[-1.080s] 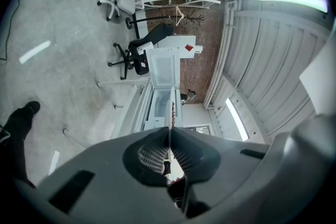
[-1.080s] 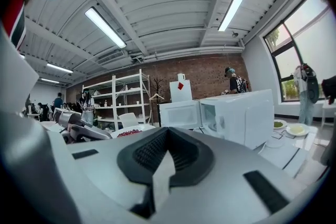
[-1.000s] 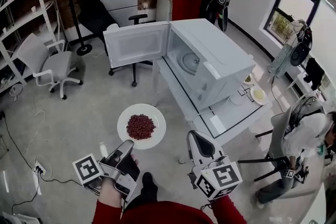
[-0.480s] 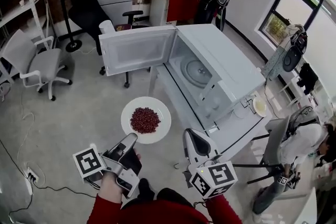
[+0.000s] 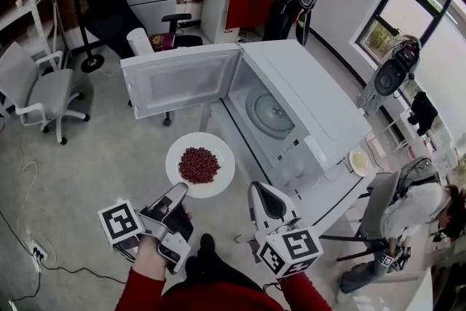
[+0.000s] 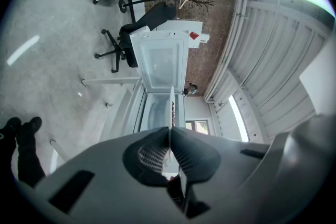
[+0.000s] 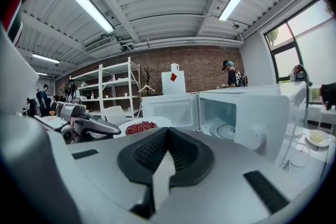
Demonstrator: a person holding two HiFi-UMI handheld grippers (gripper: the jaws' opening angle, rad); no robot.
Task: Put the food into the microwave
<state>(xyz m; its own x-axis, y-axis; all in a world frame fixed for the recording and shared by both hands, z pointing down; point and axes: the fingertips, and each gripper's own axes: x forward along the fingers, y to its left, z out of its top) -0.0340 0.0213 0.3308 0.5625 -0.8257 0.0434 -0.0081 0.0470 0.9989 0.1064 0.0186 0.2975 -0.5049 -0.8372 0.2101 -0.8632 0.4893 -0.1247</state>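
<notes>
Just beyond the left gripper [image 5: 180,191] sits the white plate [image 5: 218,154], its near rim pinched between that gripper's jaws, which are closed on the thin edge. The plate is held out in the air over the floor, in front of the open microwave [image 5: 320,105] and below its swung-out door [image 5: 182,80]. It lies flat and face up, with a heap of red beans [image 5: 199,164] at its middle; being round, it has no long axis. In the left gripper view it shows edge-on, running straight away from the jaws toward the microwave's cavity. The left hand [image 5: 149,258], in a red sleeve, grips the tool from behind, and the gripper reaches forward. The right gripper [image 5: 257,189] is held alongside, apart from the plate, jaws pressed together on nothing, pointing toward the microwave's turntable [image 5: 271,113].
</notes>
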